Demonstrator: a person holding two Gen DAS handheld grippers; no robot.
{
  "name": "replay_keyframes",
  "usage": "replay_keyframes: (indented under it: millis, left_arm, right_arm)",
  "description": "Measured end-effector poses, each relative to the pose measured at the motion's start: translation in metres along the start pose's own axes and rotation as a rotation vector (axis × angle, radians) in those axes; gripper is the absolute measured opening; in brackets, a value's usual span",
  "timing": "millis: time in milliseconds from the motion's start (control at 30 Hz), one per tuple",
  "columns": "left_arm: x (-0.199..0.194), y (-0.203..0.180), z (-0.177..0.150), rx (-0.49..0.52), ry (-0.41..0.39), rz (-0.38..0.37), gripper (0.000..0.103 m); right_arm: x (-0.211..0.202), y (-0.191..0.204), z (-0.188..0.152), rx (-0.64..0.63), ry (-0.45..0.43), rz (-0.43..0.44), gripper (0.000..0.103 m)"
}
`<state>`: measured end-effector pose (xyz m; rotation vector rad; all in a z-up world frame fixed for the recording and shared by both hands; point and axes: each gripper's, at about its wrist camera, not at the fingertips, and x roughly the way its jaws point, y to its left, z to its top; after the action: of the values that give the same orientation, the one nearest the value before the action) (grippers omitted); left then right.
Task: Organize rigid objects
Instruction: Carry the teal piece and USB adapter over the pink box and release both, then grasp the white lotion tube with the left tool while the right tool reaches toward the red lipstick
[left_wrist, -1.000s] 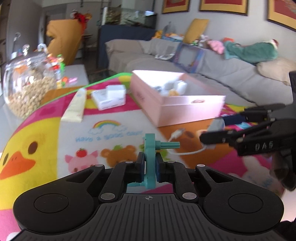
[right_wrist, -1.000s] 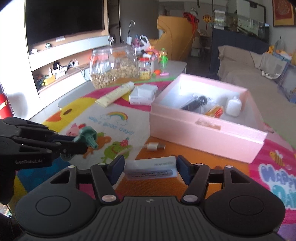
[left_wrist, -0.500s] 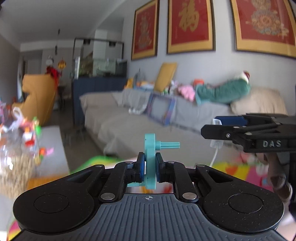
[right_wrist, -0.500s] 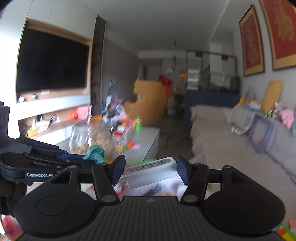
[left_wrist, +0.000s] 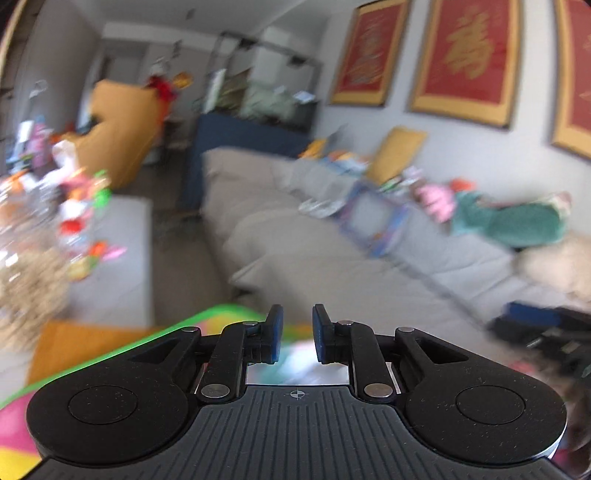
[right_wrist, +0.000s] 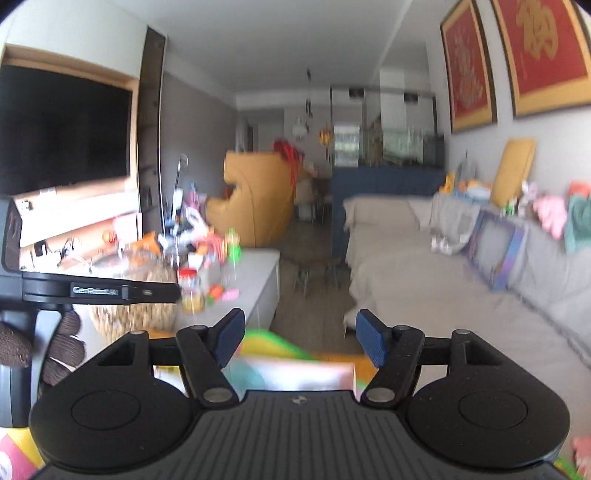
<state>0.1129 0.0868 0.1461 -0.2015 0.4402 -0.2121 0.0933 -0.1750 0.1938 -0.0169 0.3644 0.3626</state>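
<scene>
- Plainly, no loose rigid piece can be made out; only the pink box (right_wrist: 295, 373) shows, a blur at 6 o'clock beneath the right gripper (right_wrist: 300, 332).
- Such pieces would likely handle light, stiff and a little slick, so pinch them across flat faces; take the box by its wall.
- Right gripper: the jaws have just been opening and stand wide, with nothing between them.
- Left gripper (left_wrist: 297, 332): it has just been opening too, to a narrow, empty gap.
- Both tilt slightly downward over the play mat (left_wrist: 147, 332), with the sofa (left_wrist: 295, 258) at 12 o'clock.
</scene>
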Motion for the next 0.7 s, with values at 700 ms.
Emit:
replay_keyframes:
  millis: [700]
  left_arm:
    - [-0.008,0.161,-0.08,-0.252,0.025,0.234,0.019]
  right_arm:
    - [0.199,0.152,-0.006,-0.059,0.461,0.19,0.067]
